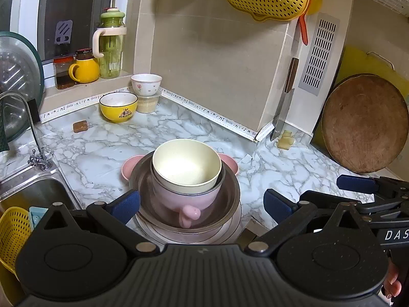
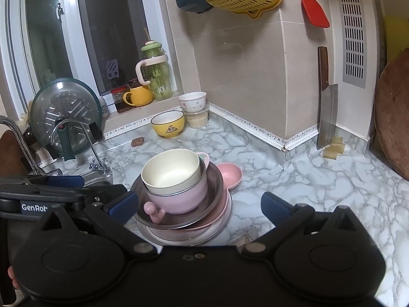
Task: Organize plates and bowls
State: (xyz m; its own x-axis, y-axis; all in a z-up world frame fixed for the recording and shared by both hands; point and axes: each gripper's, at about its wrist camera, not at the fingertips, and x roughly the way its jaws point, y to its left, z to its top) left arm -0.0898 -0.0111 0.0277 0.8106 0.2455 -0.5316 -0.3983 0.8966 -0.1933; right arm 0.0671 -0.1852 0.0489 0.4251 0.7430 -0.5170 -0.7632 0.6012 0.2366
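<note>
A cream bowl [image 1: 186, 166] sits tilted inside a pink handled bowl [image 1: 189, 202], which sits in a steel bowl [image 1: 230, 199] on stacked plates [image 1: 225, 232], with a pink eared plate [image 1: 129, 168] among them. The stack also shows in the right wrist view [image 2: 173, 171]. My left gripper [image 1: 202, 203] is open and empty, its fingers either side of the stack. My right gripper [image 2: 199, 204] is open and empty just right of the stack; it also shows in the left wrist view [image 1: 317, 192]. A yellow bowl [image 1: 118, 107] and a white flowered bowl [image 1: 146, 84] stand at the back.
A steel sink [image 1: 33, 192] with a faucet [image 1: 30, 128] lies left. A cleaver [image 2: 327, 112] and a round wooden board [image 1: 365, 125] lean on the right wall. Jars, a yellow mug [image 1: 85, 70] and a green bottle [image 1: 111, 46] stand on the sill. A glass lid [image 2: 64, 112] stands at left.
</note>
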